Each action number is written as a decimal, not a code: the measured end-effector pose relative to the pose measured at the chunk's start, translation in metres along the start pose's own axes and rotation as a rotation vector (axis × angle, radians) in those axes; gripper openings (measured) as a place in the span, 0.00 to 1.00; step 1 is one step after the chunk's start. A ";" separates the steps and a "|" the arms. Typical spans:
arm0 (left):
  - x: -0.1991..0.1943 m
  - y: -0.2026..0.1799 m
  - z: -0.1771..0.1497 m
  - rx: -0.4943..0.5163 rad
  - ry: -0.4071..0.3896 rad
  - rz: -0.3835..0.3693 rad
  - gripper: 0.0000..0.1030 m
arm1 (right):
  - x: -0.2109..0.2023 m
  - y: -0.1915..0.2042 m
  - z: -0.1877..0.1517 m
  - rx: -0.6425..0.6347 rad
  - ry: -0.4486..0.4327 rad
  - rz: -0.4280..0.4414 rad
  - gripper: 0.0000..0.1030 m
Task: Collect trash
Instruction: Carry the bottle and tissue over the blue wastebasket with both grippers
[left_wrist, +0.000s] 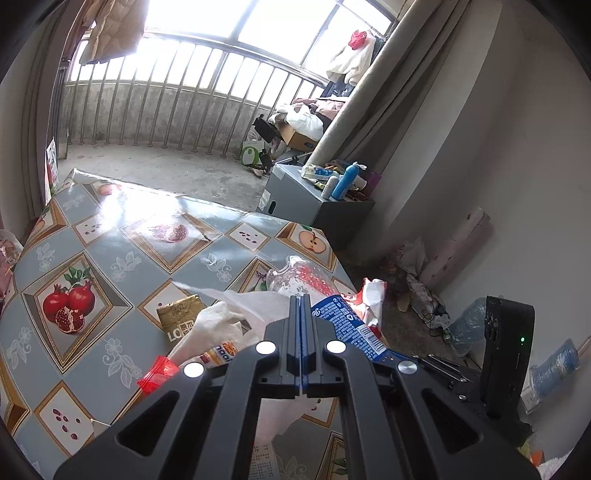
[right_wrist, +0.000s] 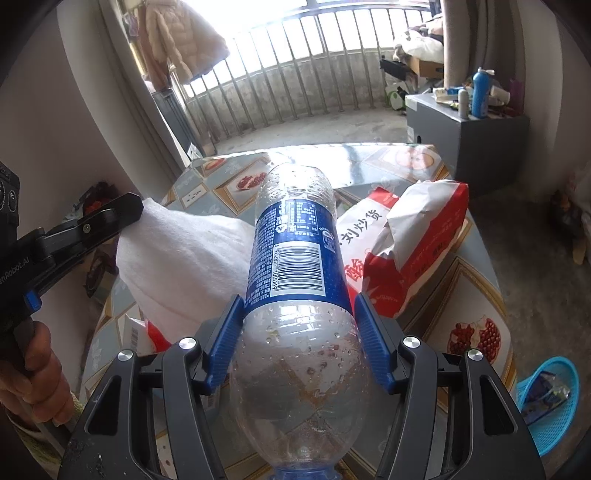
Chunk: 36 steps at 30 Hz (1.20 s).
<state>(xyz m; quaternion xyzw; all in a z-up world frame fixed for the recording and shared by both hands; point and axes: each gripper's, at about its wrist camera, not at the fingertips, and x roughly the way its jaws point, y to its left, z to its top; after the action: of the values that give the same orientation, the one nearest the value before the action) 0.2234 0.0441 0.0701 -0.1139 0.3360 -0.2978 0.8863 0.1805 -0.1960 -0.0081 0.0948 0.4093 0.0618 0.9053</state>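
My right gripper (right_wrist: 299, 306) is shut on a clear plastic bottle (right_wrist: 295, 236) with a blue label, held above the table, its base pointing away. My left gripper (left_wrist: 302, 301) is shut, jaws pressed together with nothing visible between them; it hovers over white tissue paper (left_wrist: 236, 314) on the table. It shows at the left of the right wrist view (right_wrist: 125, 212), touching the tissue (right_wrist: 184, 258). A red-and-white snack bag (right_wrist: 410, 240), a gold wrapper (left_wrist: 179, 319) and a red scrap (left_wrist: 159, 373) lie on the table. The bottle also shows in the left wrist view (left_wrist: 343, 321).
The table has a fruit-patterned cloth (left_wrist: 92, 258). A blue mesh basket (right_wrist: 550, 402) with a wrapper in it stands on the floor at the right. A grey cabinet (left_wrist: 295, 199) with bottles on top stands beyond the table. Crushed bottles (left_wrist: 469, 321) lie on the floor.
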 end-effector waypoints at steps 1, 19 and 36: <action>-0.003 -0.003 0.000 0.007 -0.005 -0.002 0.00 | -0.003 0.000 0.000 -0.001 -0.007 0.001 0.56; -0.067 -0.053 0.022 0.082 -0.122 -0.079 0.00 | -0.086 -0.010 -0.001 0.026 -0.178 0.000 0.56; 0.030 -0.264 -0.006 0.338 0.149 -0.482 0.00 | -0.204 -0.160 -0.101 0.414 -0.309 -0.321 0.56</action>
<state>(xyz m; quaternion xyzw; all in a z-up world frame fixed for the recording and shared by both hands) 0.1182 -0.1846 0.1558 -0.0192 0.3092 -0.5585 0.7695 -0.0243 -0.3786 0.0395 0.2199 0.2803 -0.1819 0.9165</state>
